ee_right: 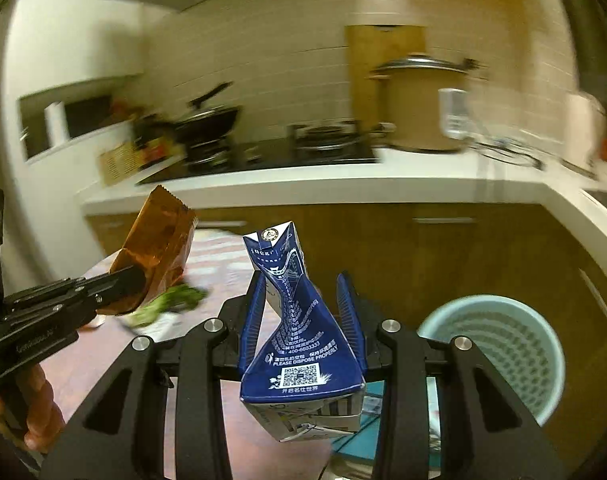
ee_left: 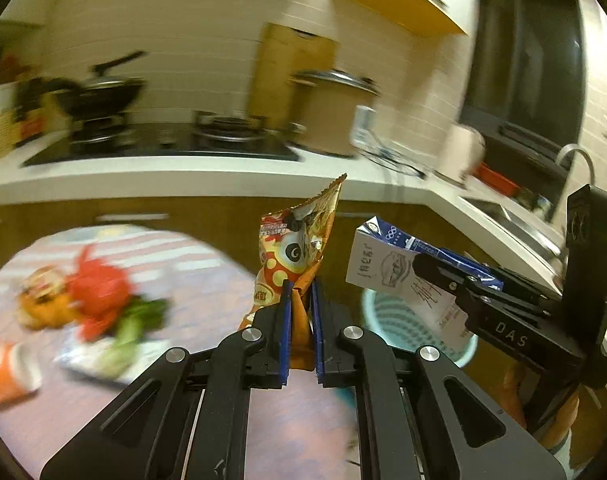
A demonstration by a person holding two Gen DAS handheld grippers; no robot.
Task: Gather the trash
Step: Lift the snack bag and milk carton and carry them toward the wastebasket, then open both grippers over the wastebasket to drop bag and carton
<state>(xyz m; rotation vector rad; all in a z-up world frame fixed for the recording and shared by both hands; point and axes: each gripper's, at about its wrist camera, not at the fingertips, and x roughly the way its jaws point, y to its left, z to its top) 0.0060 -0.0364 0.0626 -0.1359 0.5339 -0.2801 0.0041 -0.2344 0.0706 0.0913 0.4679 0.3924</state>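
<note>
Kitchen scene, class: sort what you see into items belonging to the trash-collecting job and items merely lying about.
Job:
left gripper holding snack wrapper
right gripper holding milk carton
waste basket

Lying about:
wok
lidded pot
cutting board
faucet

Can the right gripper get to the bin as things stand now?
Probably yes. The right gripper, shut on the milk carton, is just left of the open bin, and nothing shows between them.
</note>
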